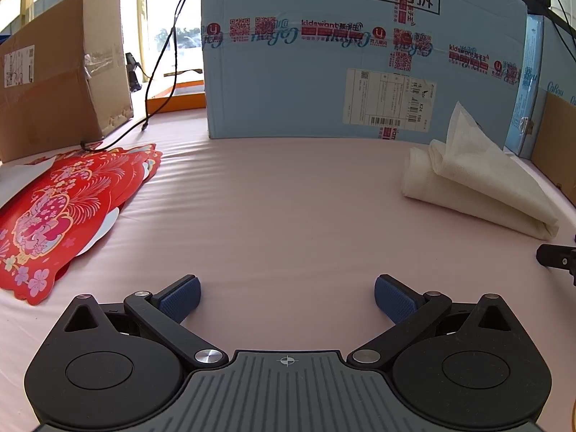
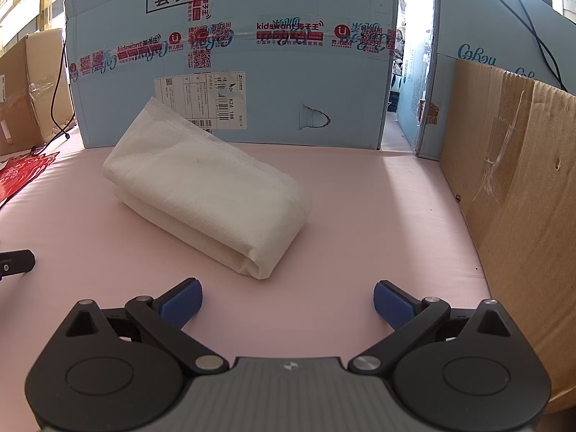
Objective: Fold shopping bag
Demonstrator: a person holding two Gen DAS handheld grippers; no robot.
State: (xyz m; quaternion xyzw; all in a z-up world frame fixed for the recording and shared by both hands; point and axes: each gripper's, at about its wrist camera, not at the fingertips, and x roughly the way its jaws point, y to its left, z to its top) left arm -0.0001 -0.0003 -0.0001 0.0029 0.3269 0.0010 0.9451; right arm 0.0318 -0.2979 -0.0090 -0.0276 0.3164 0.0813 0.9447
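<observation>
The left gripper [image 1: 287, 298] hung over the pink worktop [image 1: 280, 216] with its jaws spread wide and nothing between them. The folded white shopping bag [image 1: 478, 183] lay ahead and right of the jaws, red paper cutouts [image 1: 61, 212] ahead and left, a blue carton [image 1: 360, 54] beyond.

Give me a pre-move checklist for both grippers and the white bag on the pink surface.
1. Left gripper open, nothing between its pads: ok.
2. Right gripper open, nothing between its pads: ok.
3. White shopping bag in view, free of both grippers: ok.
4. Bag folded flat: not ok; it lies in a loose bundle with one corner sticking up.
5. Pink surface around the bag bare enough to work on: ok.
6. Red paper decorations apart from the bag: ok.
</observation>
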